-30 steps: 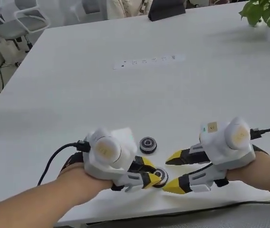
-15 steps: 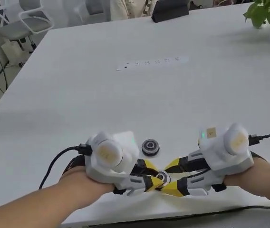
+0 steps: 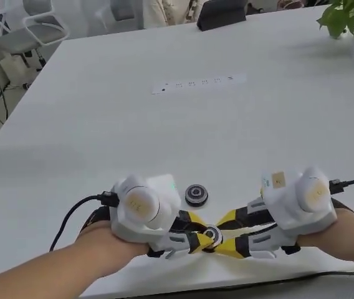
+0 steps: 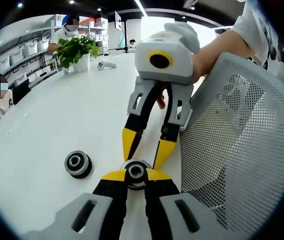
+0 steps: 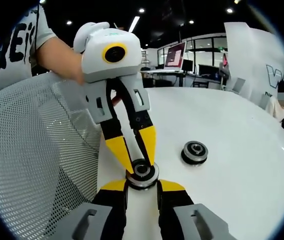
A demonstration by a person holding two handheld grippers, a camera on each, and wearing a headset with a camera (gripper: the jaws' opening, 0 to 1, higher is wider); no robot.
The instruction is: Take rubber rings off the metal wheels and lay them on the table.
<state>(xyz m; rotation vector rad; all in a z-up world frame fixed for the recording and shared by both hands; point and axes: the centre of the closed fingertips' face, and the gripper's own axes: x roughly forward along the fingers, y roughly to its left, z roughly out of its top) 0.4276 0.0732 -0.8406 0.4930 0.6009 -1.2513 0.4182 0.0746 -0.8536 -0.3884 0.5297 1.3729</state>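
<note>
A small metal wheel [image 3: 211, 235] with a black rubber ring is held just above the white table's [image 3: 164, 137] front edge. My left gripper [image 3: 197, 238] is shut on it from the left. My right gripper [image 3: 222, 240] meets it from the right, with its yellow tips pressed against the rim. In the left gripper view the wheel [image 4: 135, 171] sits between my left gripper's [image 4: 135, 177] tips, with the right gripper [image 4: 146, 150] reaching in from above. The right gripper view shows the wheel [image 5: 142, 173] the same way. A second ringed wheel [image 3: 196, 194] lies flat on the table just behind.
A flush socket panel [image 3: 196, 83] sits mid-table and a potted plant [image 3: 348, 15] stands at the far right corner. A grey mesh chair back [image 4: 242, 140] is close behind the table's front edge. Black cables [image 3: 71, 215] trail from both grippers. Office chairs [image 3: 21, 31] stand far left.
My right gripper, open and apart a second ago, has moved left and shut on the wheel held by my left gripper. The left gripper has barely moved.
</note>
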